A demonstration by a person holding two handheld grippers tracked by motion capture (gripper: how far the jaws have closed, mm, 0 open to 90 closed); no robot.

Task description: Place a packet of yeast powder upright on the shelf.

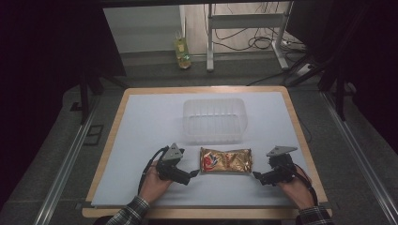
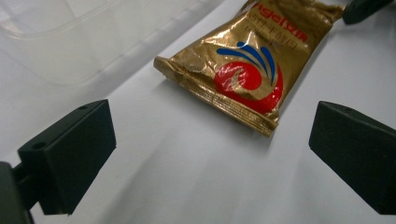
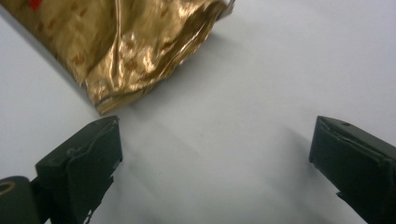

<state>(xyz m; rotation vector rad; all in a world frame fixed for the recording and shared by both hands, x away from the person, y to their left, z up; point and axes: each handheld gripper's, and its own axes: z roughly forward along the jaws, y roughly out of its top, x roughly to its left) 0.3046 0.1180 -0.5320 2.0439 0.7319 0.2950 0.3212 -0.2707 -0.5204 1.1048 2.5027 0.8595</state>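
A gold foil snack packet [image 1: 225,160] with a red and blue logo lies flat on the white table sheet, near the front. My left gripper [image 1: 193,174] rests just left of it, jaws wide and open, pointing at its sealed left end [image 2: 219,98]. My right gripper [image 1: 258,177] sits just right of the packet, also open with nothing between its jaws. In the right gripper view the packet's crinkled right end [image 3: 140,60] lies a little ahead of the left jaw. Neither gripper touches the packet.
A clear plastic tub [image 1: 215,119] stands behind the packet, mid-table; its wall [image 2: 70,42] appears in the left gripper view. The wooden table edge [image 1: 206,213] runs along the front. A bottle [image 1: 182,51] and a metal frame [image 1: 246,23] stand on the floor beyond.
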